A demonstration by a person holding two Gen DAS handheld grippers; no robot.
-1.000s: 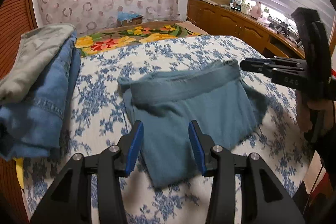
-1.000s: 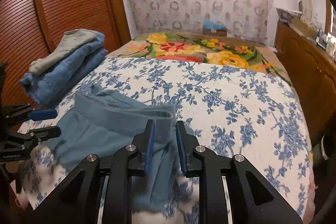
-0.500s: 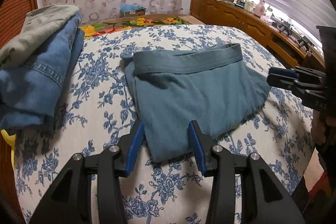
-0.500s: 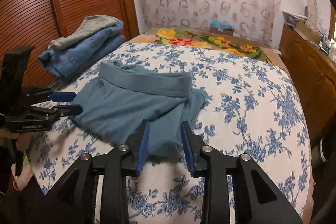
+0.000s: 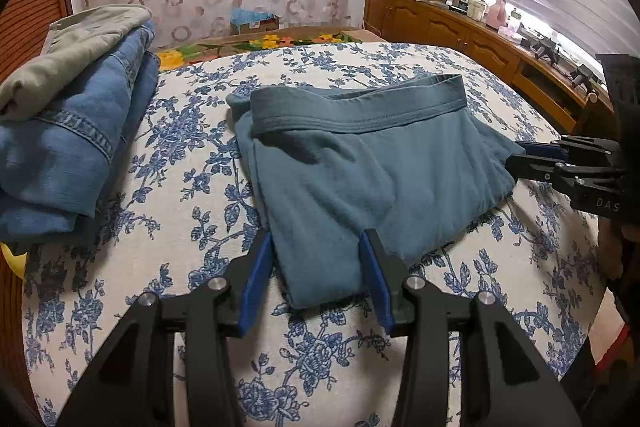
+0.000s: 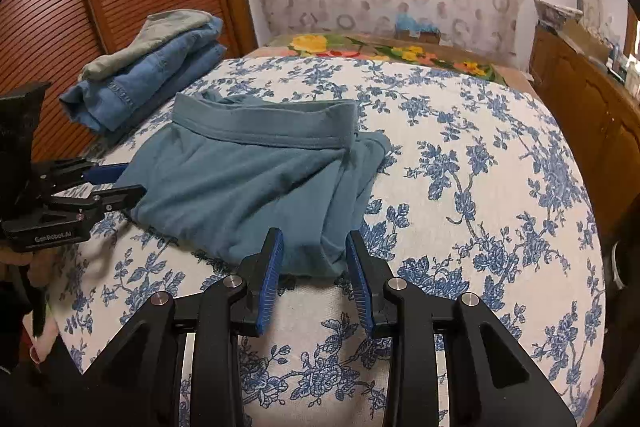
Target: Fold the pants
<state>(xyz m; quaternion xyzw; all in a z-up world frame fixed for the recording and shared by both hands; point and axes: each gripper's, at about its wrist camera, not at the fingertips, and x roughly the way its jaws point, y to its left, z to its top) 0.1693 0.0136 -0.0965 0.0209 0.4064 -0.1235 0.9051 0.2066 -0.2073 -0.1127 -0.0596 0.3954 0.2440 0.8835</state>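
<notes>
I see the teal pants (image 5: 360,171) folded into a squat, rumpled slab mid-bed (image 5: 192,307), waistband at the far end running crosswise, folded end towards me. My left gripper (image 5: 316,271) and right gripper (image 6: 314,263) both gape, straddling the near corners unclenched.

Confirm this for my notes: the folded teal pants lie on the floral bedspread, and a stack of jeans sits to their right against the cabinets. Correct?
Not quite. The jeans stack sits left of the teal pants, by the slatted wooden panel, as the left wrist view shows. The pants do lie folded on the floral bedspread.
</notes>
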